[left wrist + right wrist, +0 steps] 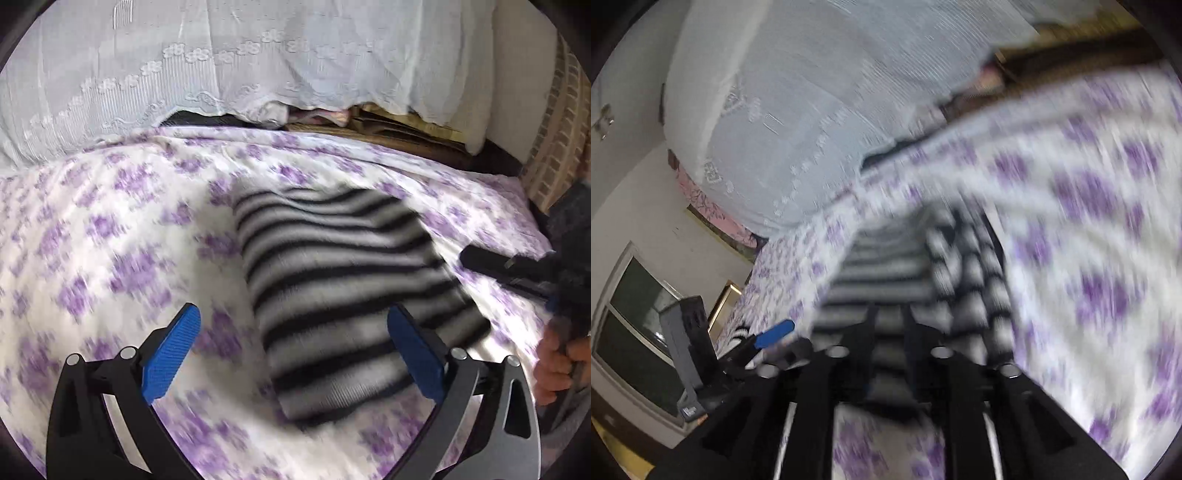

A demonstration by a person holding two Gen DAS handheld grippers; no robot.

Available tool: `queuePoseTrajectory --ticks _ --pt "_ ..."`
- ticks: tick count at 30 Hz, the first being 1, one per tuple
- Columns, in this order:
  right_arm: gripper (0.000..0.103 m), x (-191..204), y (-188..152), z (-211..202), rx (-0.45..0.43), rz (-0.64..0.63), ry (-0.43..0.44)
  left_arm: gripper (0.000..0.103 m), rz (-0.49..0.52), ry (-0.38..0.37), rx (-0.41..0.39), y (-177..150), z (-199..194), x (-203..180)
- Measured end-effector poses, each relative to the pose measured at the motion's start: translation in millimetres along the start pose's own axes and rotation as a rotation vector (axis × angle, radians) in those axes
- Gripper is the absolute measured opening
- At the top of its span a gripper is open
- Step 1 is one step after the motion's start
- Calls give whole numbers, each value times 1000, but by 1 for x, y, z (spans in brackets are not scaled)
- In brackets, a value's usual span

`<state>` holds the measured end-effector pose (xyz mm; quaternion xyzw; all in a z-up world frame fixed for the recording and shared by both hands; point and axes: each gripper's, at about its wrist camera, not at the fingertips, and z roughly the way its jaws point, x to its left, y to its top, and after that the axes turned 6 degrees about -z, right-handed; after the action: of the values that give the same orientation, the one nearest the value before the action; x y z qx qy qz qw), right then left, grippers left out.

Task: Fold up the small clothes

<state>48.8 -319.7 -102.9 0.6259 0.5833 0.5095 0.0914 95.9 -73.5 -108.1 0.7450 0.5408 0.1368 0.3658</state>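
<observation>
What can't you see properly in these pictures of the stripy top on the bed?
- Left wrist view: the stripy top and flowery sheet are smeared by motion blur, so folds and edges are unclear.
- Right wrist view: the right gripper sits over the stripy top; blur hides whether it grips.
- Left wrist view: the hand is cut off by the right edge.

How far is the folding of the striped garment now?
Done: the striped garment lies as a compact folded block on the floral sheet. In hand: nothing; the left gripper is open above it, and the right gripper holds nothing visibly. Left: perhaps a final fold.
</observation>
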Motion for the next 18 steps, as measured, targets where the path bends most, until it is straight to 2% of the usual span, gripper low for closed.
queuePoseTrajectory --ticks 2,4,6,8,10,11,12,13,14,16,18 --pt "26 -7 13 29 47 2 -37 99 -42 -25 74 6 21 3" --pt "26 -28 9 63 116 42 -102 99 -113 -61 195 -1 57 9" --pt "4 -49 -7 63 54 61 -72 99 -192 -150 195 -9 65 20" --pt "6 -58 -8 51 52 128 -6 99 -216 -199 195 -11 64 28" --pt "24 -58 2 30 21 160 27 98 -233 -233 172 -12 55 33" --pt "71 -55 7 11 -50 146 0 98 -236 -254 160 -12 51 34" --pt "99 -52 9 -5 -123 117 -54 98 -241 -296 146 -13 46 37" --pt "99 -50 13 -11 -145 86 -84 98 -247 -315 141 -11 43 40" --pt "99 -51 14 -11 -112 61 -108 98 -255 -322 141 -11 43 42" --pt "99 -67 7 1 -38 130 -53 98 -290 -324 175 -12 54 49" --pt "99 -79 -3 20 43 189 -33 98 -316 -346 197 -12 61 52"
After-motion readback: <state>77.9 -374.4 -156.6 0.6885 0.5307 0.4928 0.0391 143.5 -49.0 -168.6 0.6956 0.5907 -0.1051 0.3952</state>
